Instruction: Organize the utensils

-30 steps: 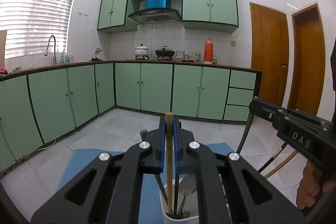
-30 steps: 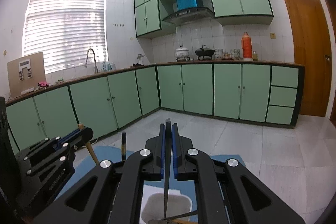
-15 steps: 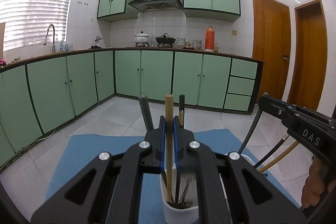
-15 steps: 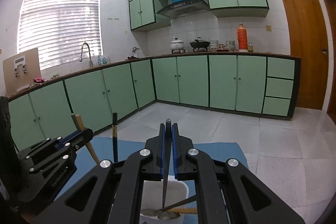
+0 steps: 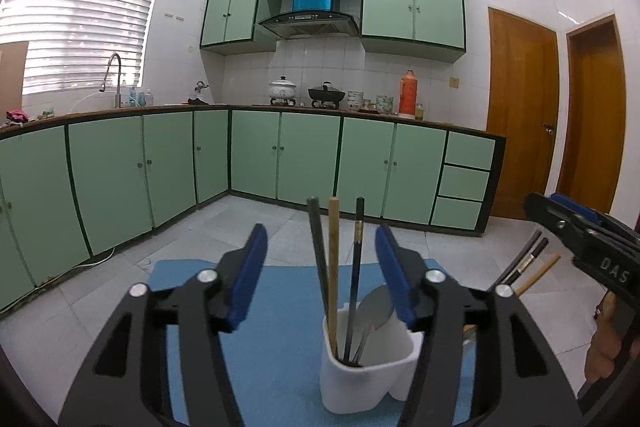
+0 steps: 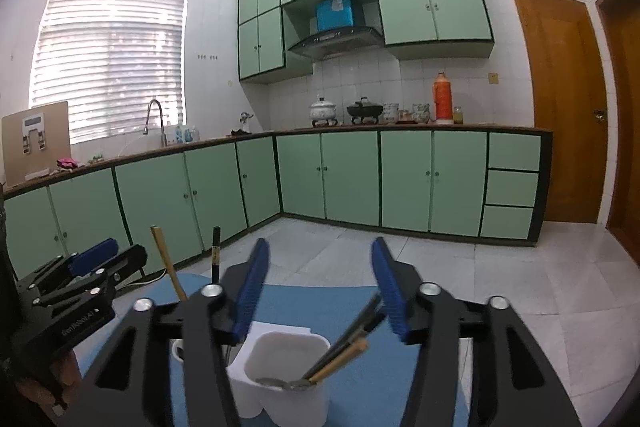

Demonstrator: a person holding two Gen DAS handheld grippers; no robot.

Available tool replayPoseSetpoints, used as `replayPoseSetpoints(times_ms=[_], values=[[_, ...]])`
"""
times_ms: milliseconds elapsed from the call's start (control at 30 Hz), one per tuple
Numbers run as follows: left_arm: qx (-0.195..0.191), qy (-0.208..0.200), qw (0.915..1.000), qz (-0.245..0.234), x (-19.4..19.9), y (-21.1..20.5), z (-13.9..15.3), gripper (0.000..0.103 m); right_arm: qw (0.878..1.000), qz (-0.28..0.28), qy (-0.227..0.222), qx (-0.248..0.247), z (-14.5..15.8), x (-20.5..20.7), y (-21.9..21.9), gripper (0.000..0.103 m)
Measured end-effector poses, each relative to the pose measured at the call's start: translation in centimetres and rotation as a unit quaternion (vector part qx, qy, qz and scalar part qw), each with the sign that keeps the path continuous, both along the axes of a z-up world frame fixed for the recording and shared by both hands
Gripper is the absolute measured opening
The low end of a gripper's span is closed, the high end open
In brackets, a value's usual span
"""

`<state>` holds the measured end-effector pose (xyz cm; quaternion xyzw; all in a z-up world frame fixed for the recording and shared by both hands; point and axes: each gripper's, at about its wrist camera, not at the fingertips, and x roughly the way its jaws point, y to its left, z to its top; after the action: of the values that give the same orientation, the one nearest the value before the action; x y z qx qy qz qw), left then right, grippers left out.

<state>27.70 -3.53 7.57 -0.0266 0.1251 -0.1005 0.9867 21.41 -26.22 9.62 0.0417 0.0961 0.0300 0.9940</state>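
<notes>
Chopsticks (image 5: 334, 251) stand in holder (image 5: 366, 375) (base cropped), 2 grippers apart.

Green cabinets (image 5: 308, 159), white tiled walls, blinded window (image 6: 108, 51).

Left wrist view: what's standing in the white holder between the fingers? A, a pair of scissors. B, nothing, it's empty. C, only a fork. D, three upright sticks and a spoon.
D: the white holder has a wooden chopstick and two dark sticks upright in it, with a metal spoon beside them.
</notes>
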Motion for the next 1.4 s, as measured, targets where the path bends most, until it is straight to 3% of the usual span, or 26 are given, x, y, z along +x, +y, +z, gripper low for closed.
replayPoseSetpoints(times_ms=[133, 200, 367, 900, 1233, 1400], values=[[-0.005, 0.000, 0.9999, 0.010, -1.7, 0.5, -0.1, 0.079, 1.000, -0.010, -0.009, 0.010, 0.0, -2.1, -0.8, 0.072], [-0.009, 0.000, 0.9998, 0.016, -2.7, 0.9, -0.2, 0.087, 1.000, -0.019, -0.012, 0.018, -0.2, -3.2, -1.3, 0.085], [-0.014, 0.007, 0.9996, 0.022, -5.0, 1.7, -0.8, 0.093, 0.999, -0.040, -0.005, 0.029, -1.3, -5.4, -2.7, 0.096], [0.008, 0.067, 0.9969, 0.040, -11.4, 2.1, -3.3, 0.098, 0.994, -0.066, 0.086, 0.014, -5.8, -10.9, -3.5, 0.097], [0.022, 0.093, 0.9952, 0.022, -15.5, 1.4, -3.7, 0.098, 0.991, -0.035, 0.125, 0.006, -6.2, -14.4, -1.8, 0.097], [0.028, 0.099, 0.9946, 0.012, -17.4, 1.2, -3.4, 0.098, 0.992, -0.017, 0.123, -0.003, -5.4, -15.9, -0.8, 0.097]])
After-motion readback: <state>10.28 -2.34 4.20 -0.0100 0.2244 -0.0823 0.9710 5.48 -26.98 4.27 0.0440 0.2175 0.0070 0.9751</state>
